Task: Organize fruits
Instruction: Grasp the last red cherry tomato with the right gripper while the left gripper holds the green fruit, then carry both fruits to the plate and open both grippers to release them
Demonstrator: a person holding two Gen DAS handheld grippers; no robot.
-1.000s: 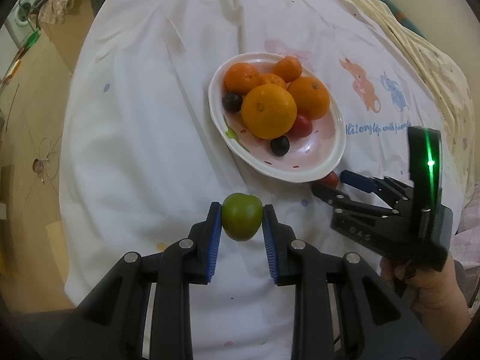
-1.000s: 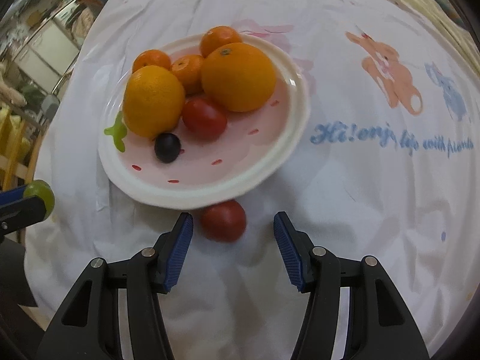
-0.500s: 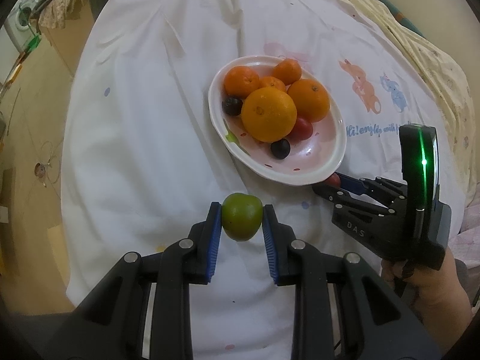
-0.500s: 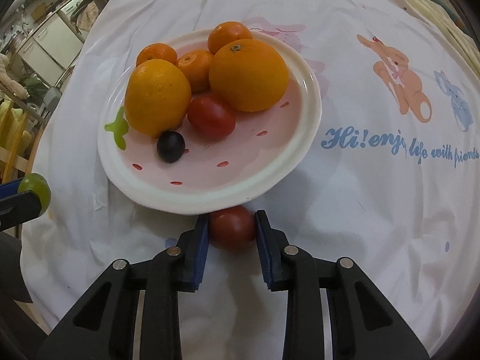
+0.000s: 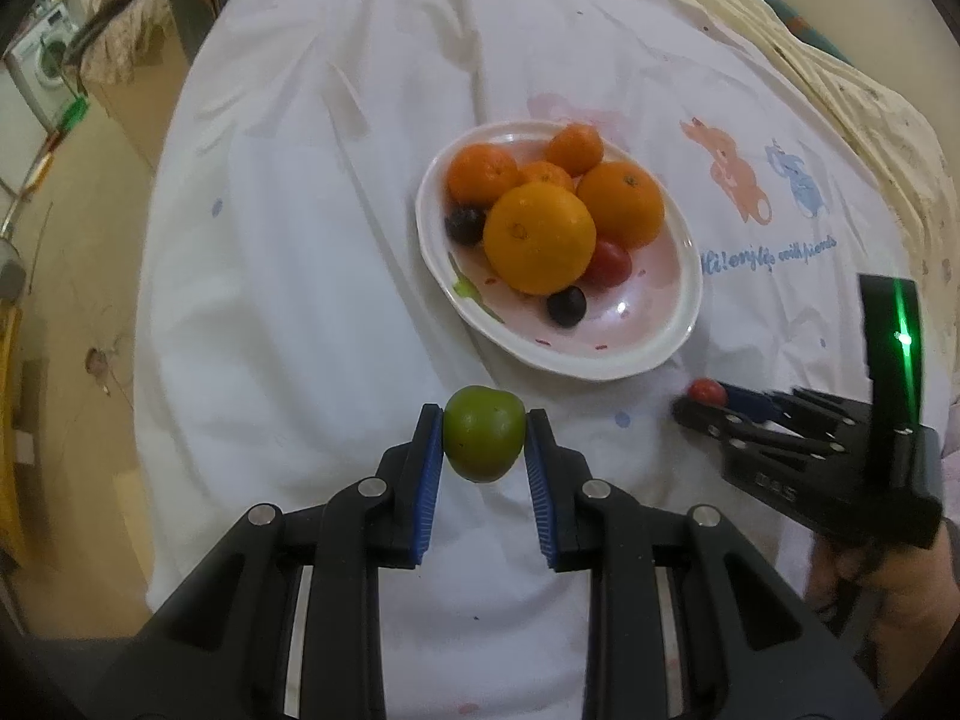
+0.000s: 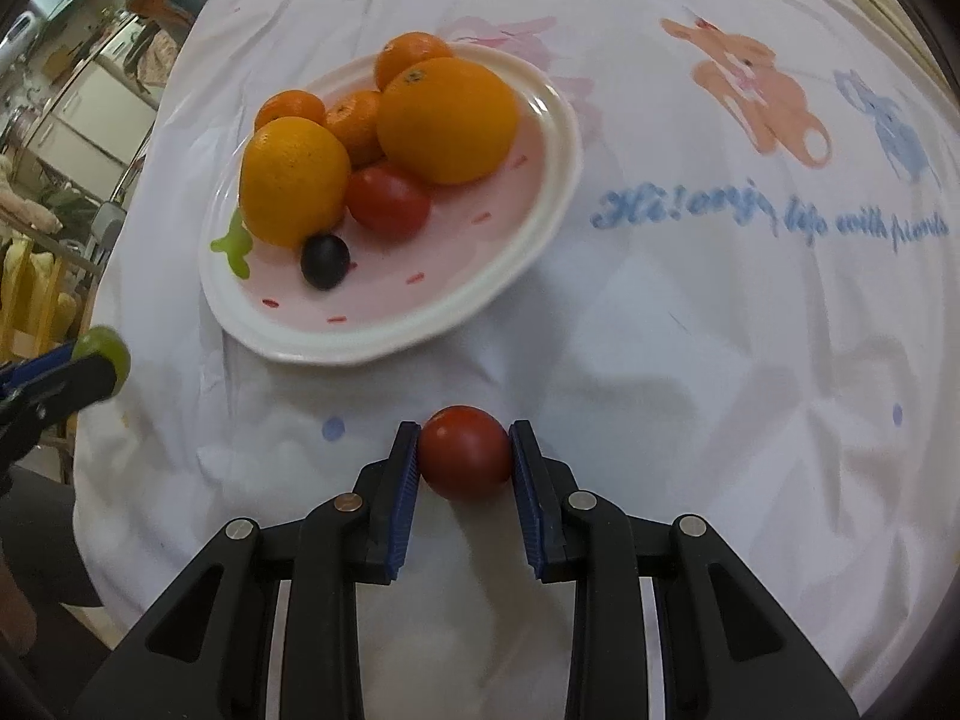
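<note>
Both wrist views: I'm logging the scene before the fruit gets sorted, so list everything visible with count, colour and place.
Plate: one, white and pink, on the cloth.
Oranges: two big, on the plate.
Mandarins: three, orange, plate's far side.
Tomato: one, red, on the plate.
Dark fruits: two, on the plate.
Cloth: one, white, printed animals and writing.
Green fruit: one, in left claw.
Red tomato: one, in right claw.

One plate holds two large oranges, three small mandarins, two dark grapes and one red tomato. Off the plate: one green fruit, one more tomato.
</note>
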